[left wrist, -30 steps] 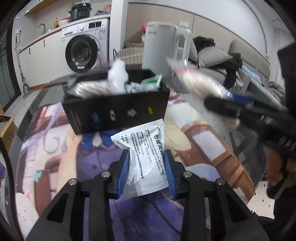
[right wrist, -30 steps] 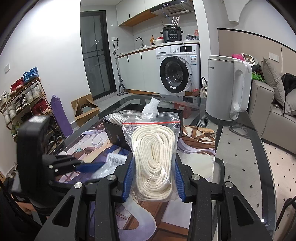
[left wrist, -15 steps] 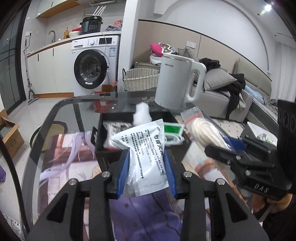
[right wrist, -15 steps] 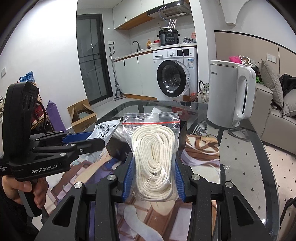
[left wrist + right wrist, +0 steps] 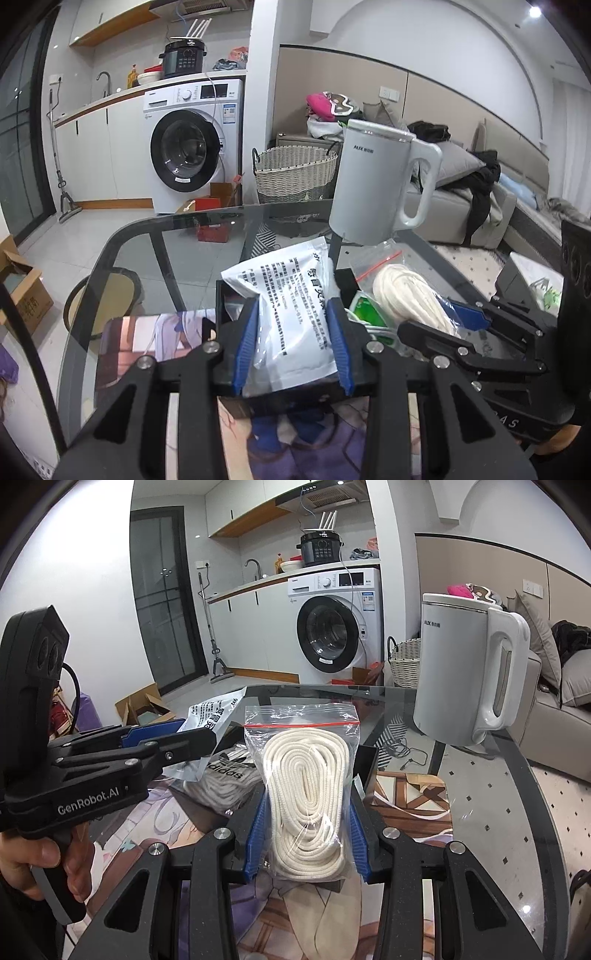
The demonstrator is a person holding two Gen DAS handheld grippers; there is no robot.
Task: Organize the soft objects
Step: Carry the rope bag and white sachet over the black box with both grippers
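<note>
Two packets hang over the black box, the left gripper pinching a white printed pouch, the right gripper clamping a zip bag of white cord, with bagged socks and a green packet inside the box.

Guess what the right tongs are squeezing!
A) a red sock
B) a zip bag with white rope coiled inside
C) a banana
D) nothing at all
B: the right tongs pinch a clear zip bag of coiled white rope between their blue pads.
</note>
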